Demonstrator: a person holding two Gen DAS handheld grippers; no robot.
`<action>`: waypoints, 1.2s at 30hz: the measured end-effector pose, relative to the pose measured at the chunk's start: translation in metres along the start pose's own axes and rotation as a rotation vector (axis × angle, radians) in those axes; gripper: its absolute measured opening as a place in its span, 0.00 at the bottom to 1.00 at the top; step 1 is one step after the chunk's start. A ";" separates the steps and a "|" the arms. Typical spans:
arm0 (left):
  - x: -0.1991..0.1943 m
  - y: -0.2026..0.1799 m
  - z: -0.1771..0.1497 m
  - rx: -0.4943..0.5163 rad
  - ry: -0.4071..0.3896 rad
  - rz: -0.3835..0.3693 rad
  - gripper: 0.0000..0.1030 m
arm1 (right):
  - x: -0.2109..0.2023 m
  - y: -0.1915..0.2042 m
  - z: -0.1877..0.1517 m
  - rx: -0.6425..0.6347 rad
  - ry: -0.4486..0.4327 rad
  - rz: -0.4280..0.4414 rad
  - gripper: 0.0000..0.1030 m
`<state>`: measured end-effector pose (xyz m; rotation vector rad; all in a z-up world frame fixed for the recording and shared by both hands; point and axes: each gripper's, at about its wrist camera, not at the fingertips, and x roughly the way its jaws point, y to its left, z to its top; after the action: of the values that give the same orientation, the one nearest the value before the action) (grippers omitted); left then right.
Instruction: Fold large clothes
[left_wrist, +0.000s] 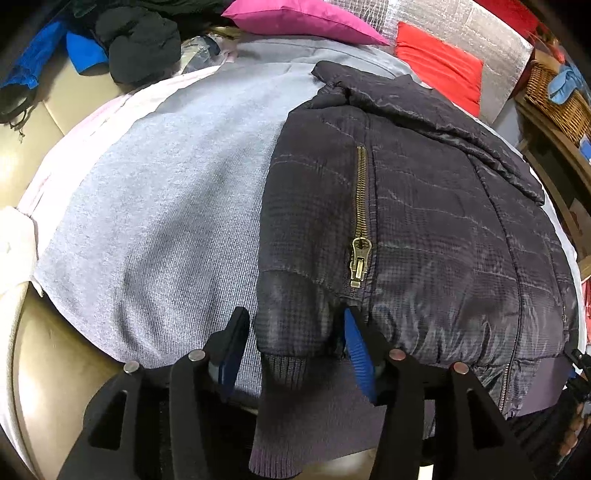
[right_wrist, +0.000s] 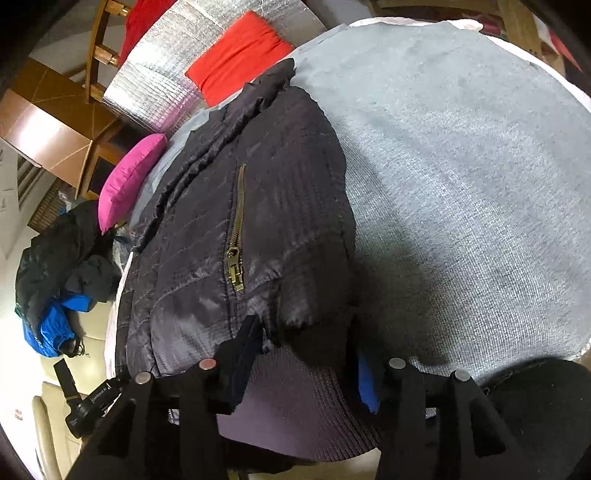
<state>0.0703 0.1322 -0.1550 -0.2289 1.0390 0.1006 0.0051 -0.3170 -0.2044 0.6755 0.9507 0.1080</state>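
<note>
Jacket (left_wrist: 424, 206) lies on the grey cloth (left_wrist: 166, 206), long axis running away from me, hem nearest; my left gripper (left_wrist: 295, 332) and right gripper (right_wrist: 306, 343) both straddle its cuffed corner, jaws half open, nothing pinched.

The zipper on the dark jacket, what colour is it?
Brassy gold zipper on the jacket, clearest in the left wrist view.

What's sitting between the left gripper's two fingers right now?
In the left wrist view, the dark jacket's sleeve end with its ribbed knit cuff lies between the left gripper's open fingers, over the grey cloth.
</note>
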 end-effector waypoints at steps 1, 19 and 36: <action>0.000 0.000 0.000 0.000 0.000 0.001 0.53 | 0.001 0.002 0.000 -0.009 0.001 -0.006 0.50; -0.004 -0.011 -0.002 0.060 0.009 0.013 0.39 | 0.004 0.009 0.004 -0.074 0.047 -0.053 0.23; -0.005 -0.019 -0.003 0.077 0.031 0.030 0.21 | 0.004 0.008 0.007 -0.117 0.051 -0.060 0.23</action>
<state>0.0685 0.1135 -0.1494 -0.1459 1.0748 0.0843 0.0140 -0.3123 -0.1996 0.5381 1.0050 0.1269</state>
